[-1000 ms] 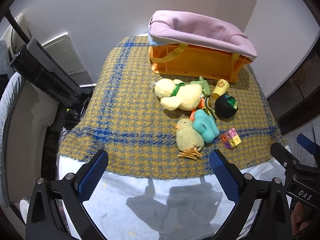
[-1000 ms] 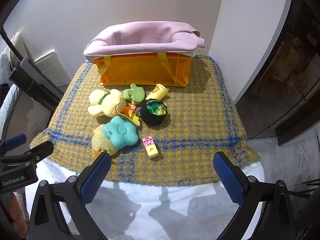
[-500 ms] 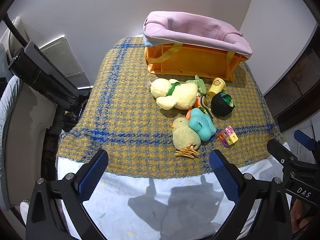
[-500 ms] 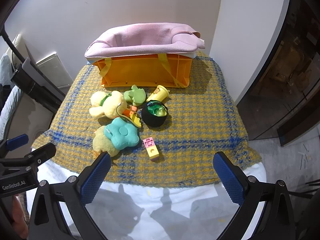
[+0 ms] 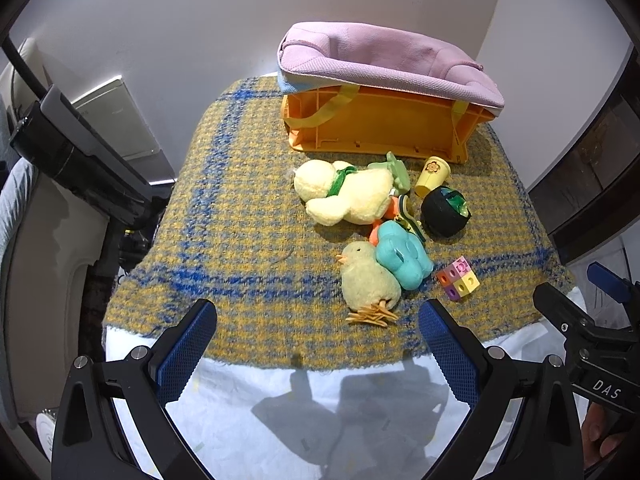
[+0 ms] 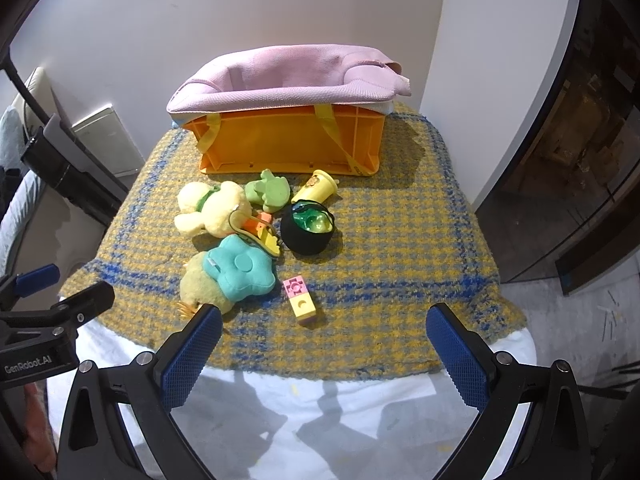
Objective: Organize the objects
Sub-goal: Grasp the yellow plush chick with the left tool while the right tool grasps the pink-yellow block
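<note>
An orange crate point(image 5: 384, 126) point(image 6: 288, 140) lined with pink cloth point(image 5: 384, 60) stands at the far end of a yellow and blue woven blanket point(image 5: 248, 220) point(image 6: 400, 240). In front of it lie a cream plush duck point(image 5: 348, 198) point(image 6: 212, 210), a yellow chick point(image 5: 370, 282) point(image 6: 200, 284), a teal flower cushion point(image 5: 404, 258) point(image 6: 240, 270), a green toy point(image 6: 268, 192), a yellow cup point(image 5: 432, 171) point(image 6: 316, 186), a black pot point(image 5: 444, 210) point(image 6: 308, 228) and a coloured block point(image 5: 458, 278) point(image 6: 300, 300). My left gripper point(image 5: 316, 328) and right gripper point(image 6: 324, 332) hover open over the near edge, holding nothing.
A white sheet point(image 5: 320, 408) point(image 6: 320, 408) covers the near table edge. A dark stand point(image 5: 80, 156) and pale furniture sit on the left. Dark wooden doors point(image 6: 580, 160) stand on the right. A white wall rises behind the crate.
Both views have drifted slightly; the toys sit a little lower and nearer in the right wrist view. Nothing on the blanket has moved, and both grippers stay open.
</note>
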Motion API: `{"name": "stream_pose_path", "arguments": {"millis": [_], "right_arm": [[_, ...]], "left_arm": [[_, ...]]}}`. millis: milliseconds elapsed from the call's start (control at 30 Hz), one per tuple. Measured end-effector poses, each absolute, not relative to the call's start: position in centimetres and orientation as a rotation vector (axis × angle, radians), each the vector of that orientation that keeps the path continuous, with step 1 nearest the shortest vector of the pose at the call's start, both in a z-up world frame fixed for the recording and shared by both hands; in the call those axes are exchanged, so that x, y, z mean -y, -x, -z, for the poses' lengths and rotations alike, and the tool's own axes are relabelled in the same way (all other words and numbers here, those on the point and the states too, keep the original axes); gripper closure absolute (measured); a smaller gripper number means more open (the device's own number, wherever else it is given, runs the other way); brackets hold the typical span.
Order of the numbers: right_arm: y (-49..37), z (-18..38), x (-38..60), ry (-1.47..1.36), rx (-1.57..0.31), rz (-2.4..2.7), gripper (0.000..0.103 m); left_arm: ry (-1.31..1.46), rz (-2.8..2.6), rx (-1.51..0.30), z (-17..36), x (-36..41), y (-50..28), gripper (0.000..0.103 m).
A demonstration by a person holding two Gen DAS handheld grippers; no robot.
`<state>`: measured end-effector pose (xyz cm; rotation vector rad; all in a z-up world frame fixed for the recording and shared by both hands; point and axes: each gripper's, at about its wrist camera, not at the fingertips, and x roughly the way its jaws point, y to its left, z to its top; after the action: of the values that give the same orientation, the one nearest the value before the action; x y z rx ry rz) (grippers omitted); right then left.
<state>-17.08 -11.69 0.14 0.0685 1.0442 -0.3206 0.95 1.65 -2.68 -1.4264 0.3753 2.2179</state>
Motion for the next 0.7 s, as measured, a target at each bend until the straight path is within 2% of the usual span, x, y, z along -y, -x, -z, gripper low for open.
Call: {"name": "stream_pose_path", "arguments": {"millis": [700], "right_arm": [[16.6,5.0,14.1,-0.106,-1.1,0.469,0.001]], "left_arm": [[1.46,-2.07,-0.432,9.9,-5.5,-0.2,0.0]]}}
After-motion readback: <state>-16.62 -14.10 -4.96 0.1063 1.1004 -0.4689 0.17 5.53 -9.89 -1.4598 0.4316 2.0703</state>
